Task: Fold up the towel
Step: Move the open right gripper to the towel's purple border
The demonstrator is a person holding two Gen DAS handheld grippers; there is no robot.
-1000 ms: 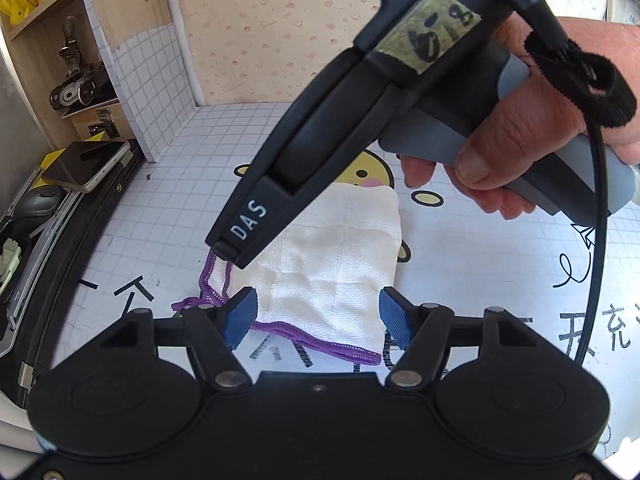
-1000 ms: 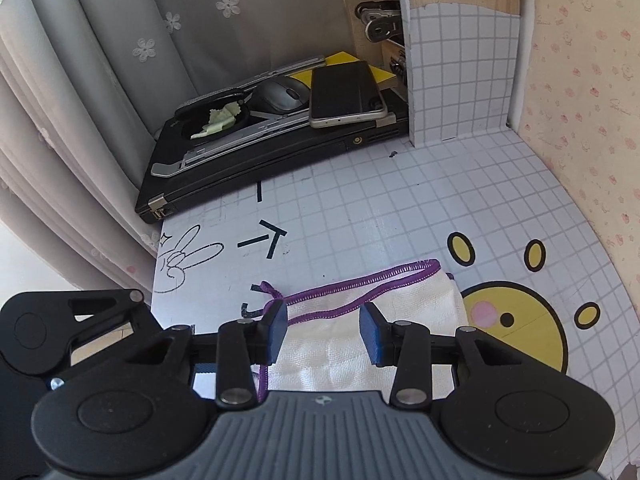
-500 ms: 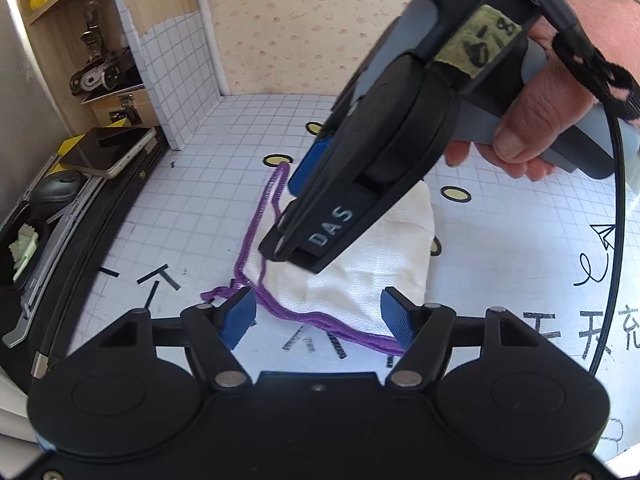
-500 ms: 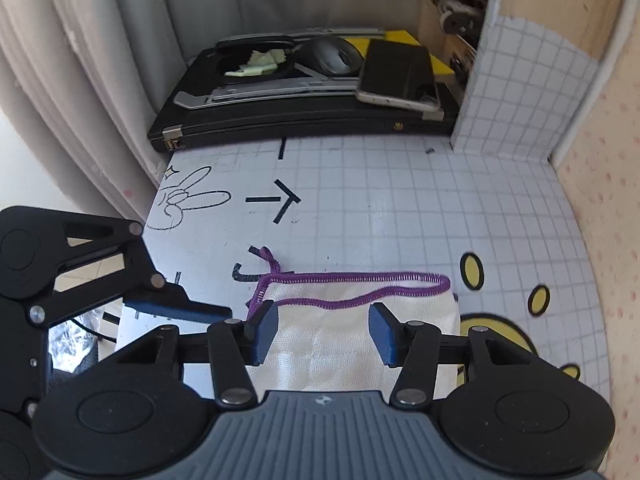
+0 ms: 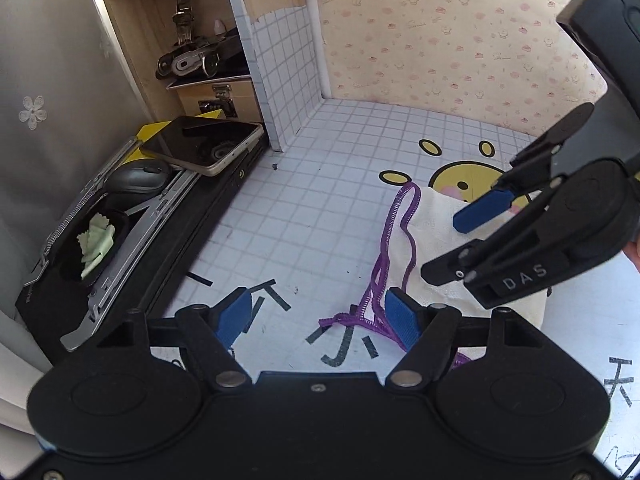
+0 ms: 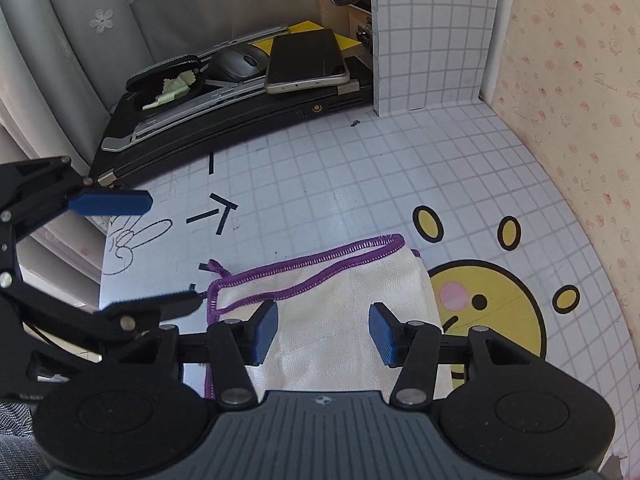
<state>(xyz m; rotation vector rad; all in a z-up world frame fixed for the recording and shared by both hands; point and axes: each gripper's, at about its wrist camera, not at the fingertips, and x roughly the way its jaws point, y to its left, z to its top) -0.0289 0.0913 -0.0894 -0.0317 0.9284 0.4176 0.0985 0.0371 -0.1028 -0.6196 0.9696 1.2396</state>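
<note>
On the gridded table [image 6: 360, 168] the folded towel [image 6: 332, 312] lay flat — both the left gripper [image 5: 316, 314] and right gripper [image 6: 323, 330] had drawn back, jaws spread, holding nothing.

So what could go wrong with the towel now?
Both grippers are open and neither holds the towel, so nothing pins the fold; the layers could slip apart if bumped.
The loose purple hem loop sticks out at one edge; a finger of the right gripper hanging just above might snag it.
The left gripper straddles the frayed corner; closing there would probably catch only trim, not both layers.
</note>
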